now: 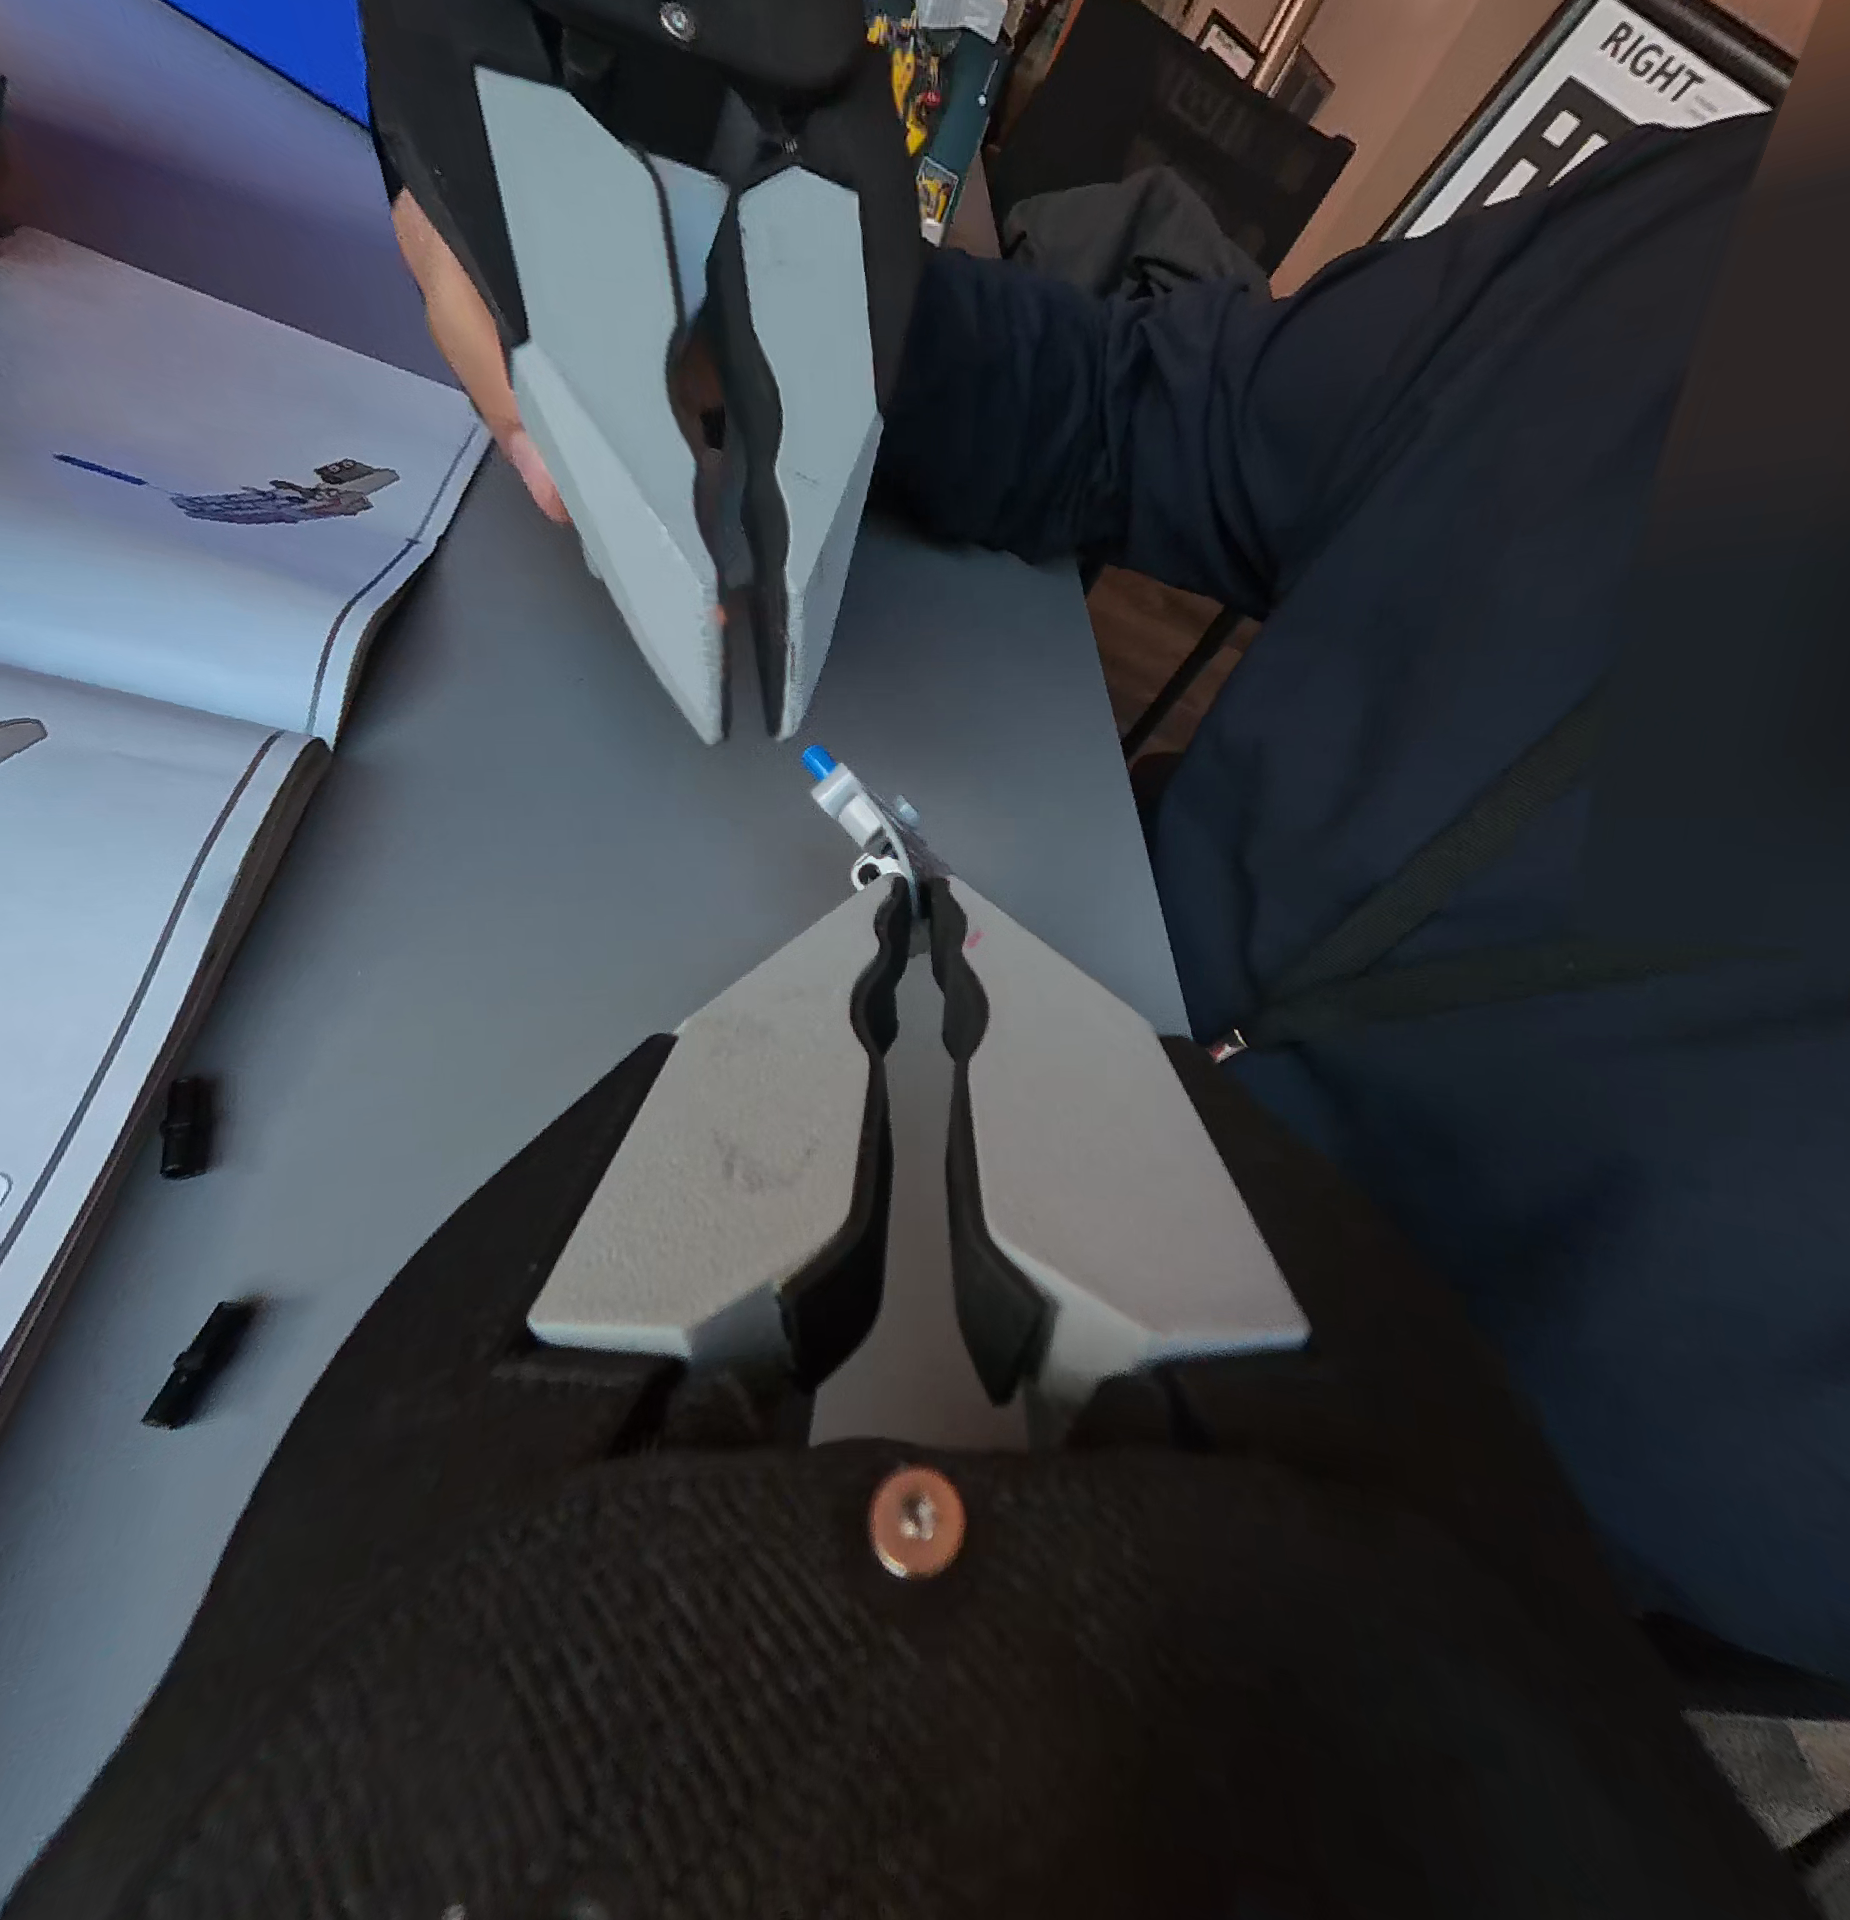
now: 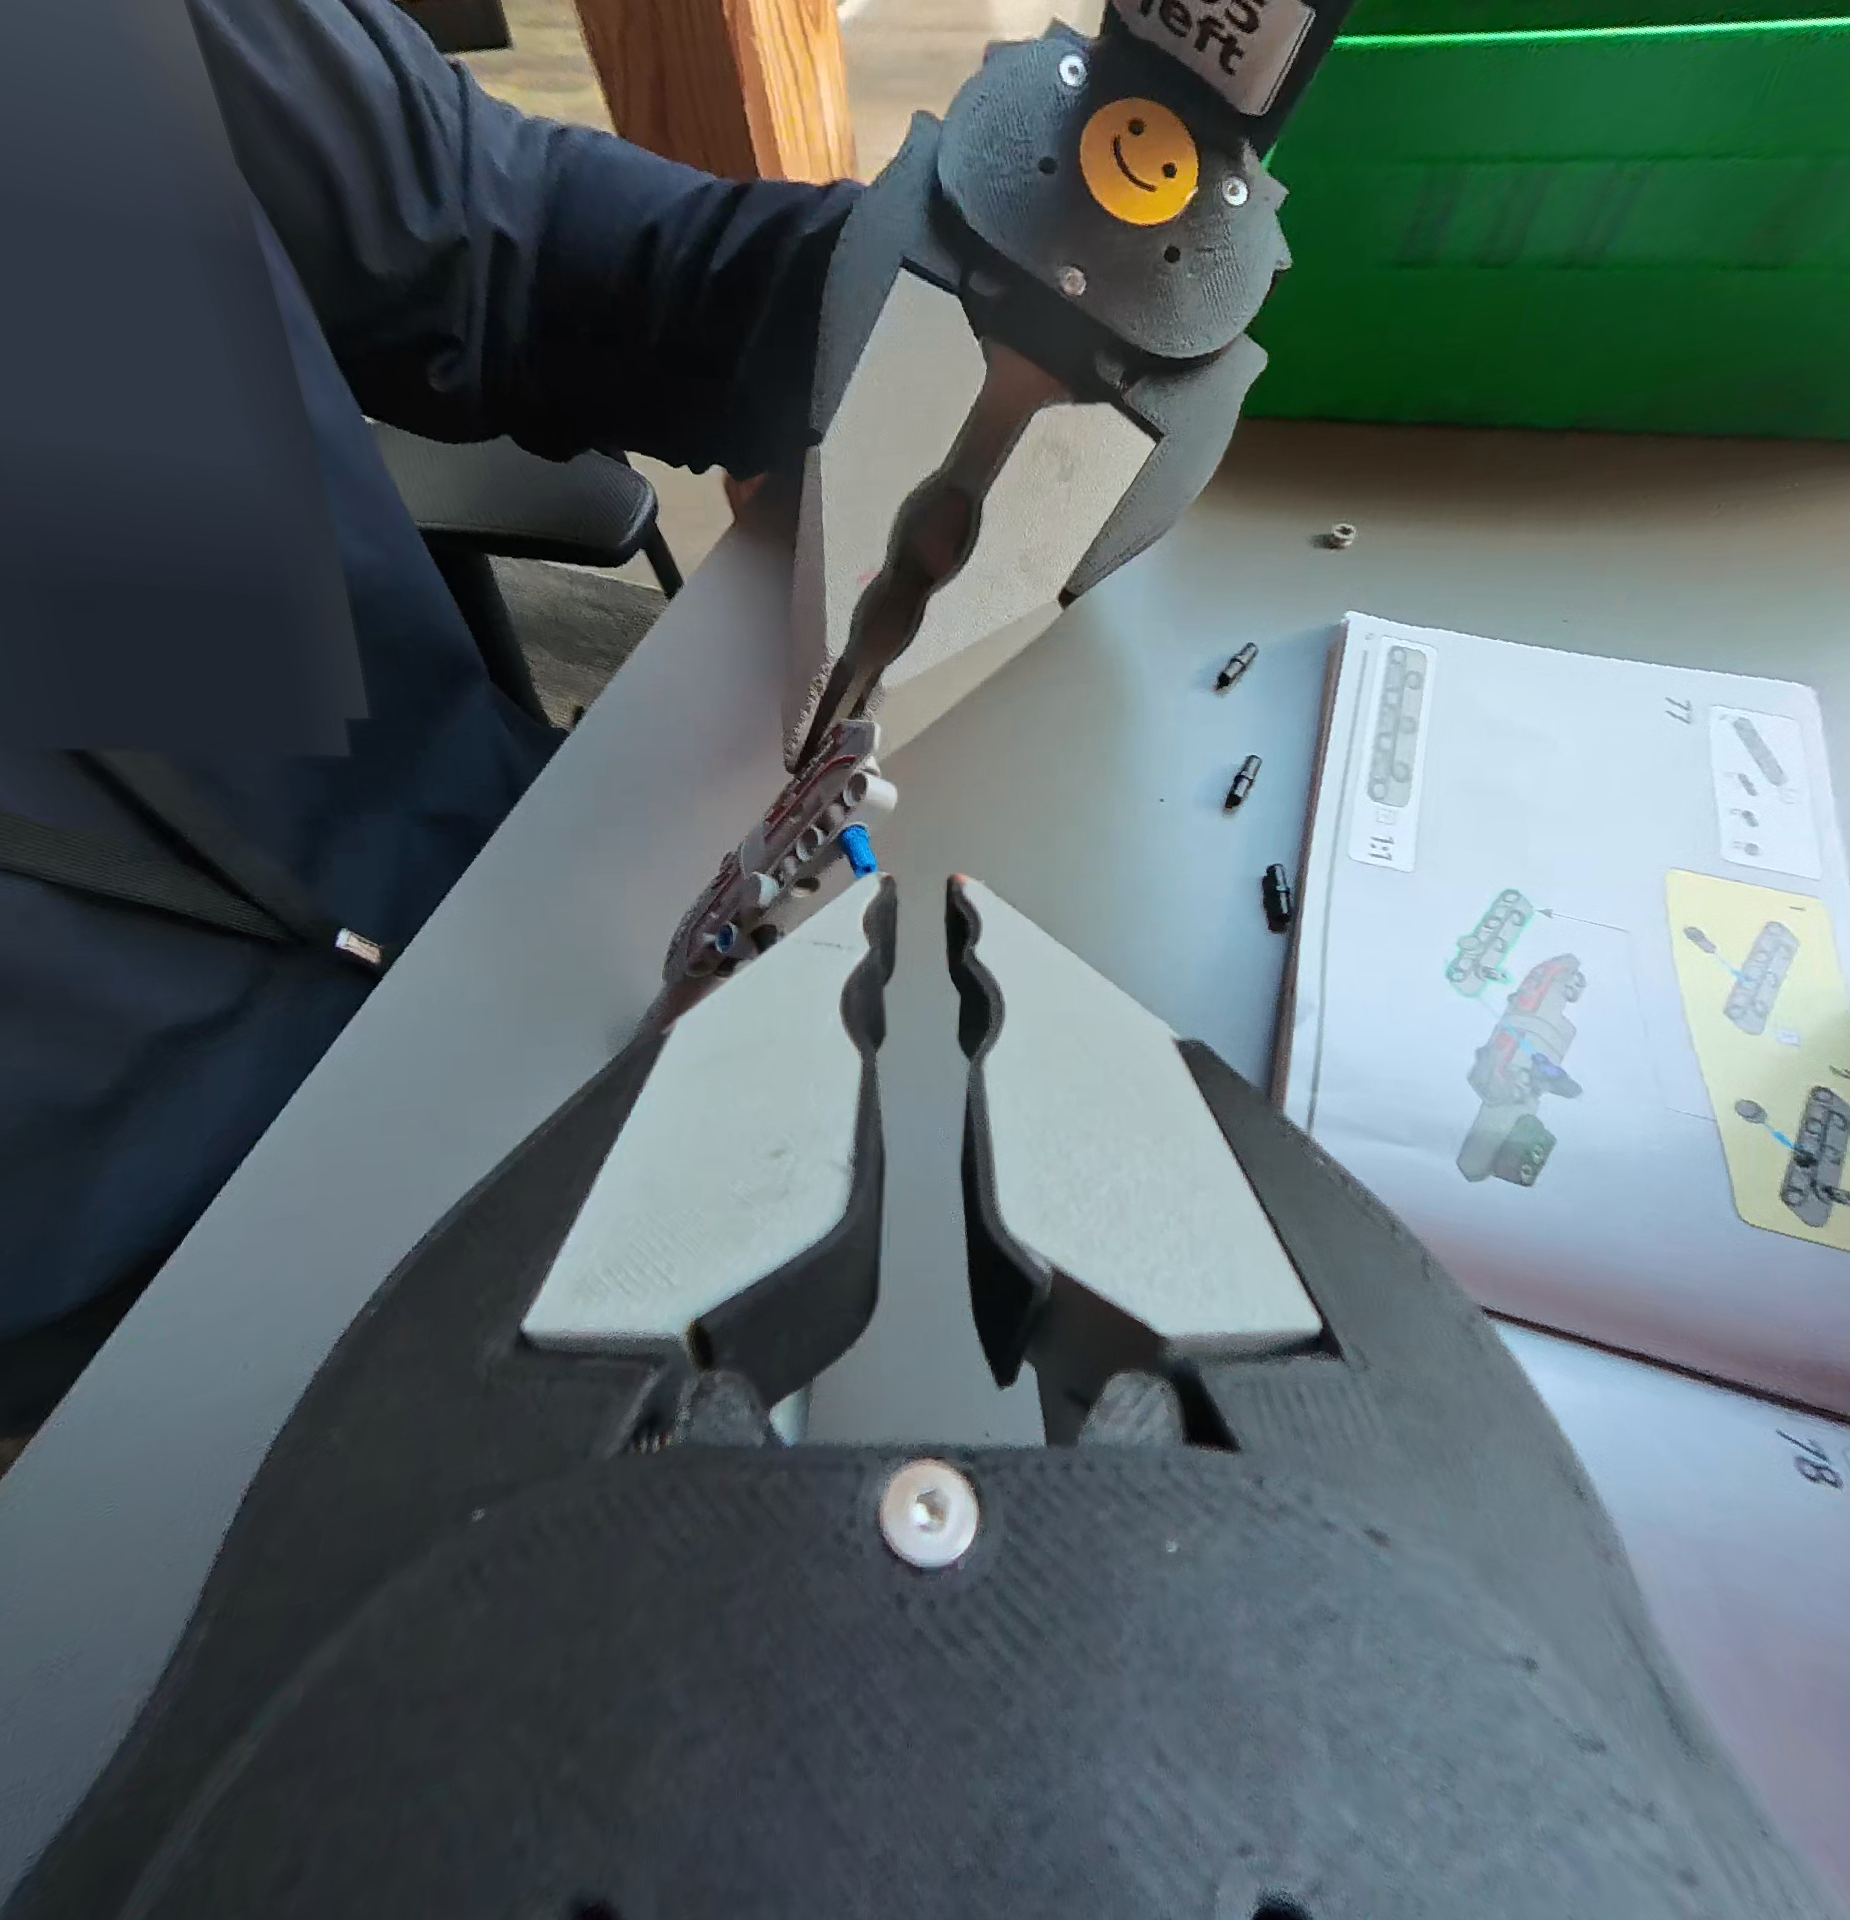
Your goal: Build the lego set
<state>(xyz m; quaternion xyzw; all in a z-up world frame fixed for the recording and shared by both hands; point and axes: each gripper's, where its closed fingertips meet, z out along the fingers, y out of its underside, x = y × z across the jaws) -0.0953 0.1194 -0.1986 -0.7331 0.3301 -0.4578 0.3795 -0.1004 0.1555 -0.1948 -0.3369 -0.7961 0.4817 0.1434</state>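
My left gripper (image 1: 910, 891) is shut on one end of a small grey and dark-red lego assembly (image 1: 864, 821) and holds it above the grey table (image 1: 547, 883). A blue pin (image 1: 815, 761) sticks out of the assembly's far end. My right gripper (image 1: 752, 730) points down at that pin from above, a short gap away. In the right wrist view the right gripper (image 2: 921, 883) is empty, its jaws slightly apart, just right of the blue pin (image 2: 856, 847). The assembly (image 2: 786, 862) hangs from the left gripper (image 2: 829, 740).
An open instruction booklet (image 2: 1575, 935) lies on the table, also in the left wrist view (image 1: 173, 582). Three loose black pins (image 2: 1241, 781) lie beside it, and a small tan piece (image 2: 1339, 537) farther back. A green bin (image 2: 1575, 208) stands behind. A person in dark blue (image 1: 1523, 727) sits at the table edge. One gripper's finger ends stand about 4 centimeters off the other's.
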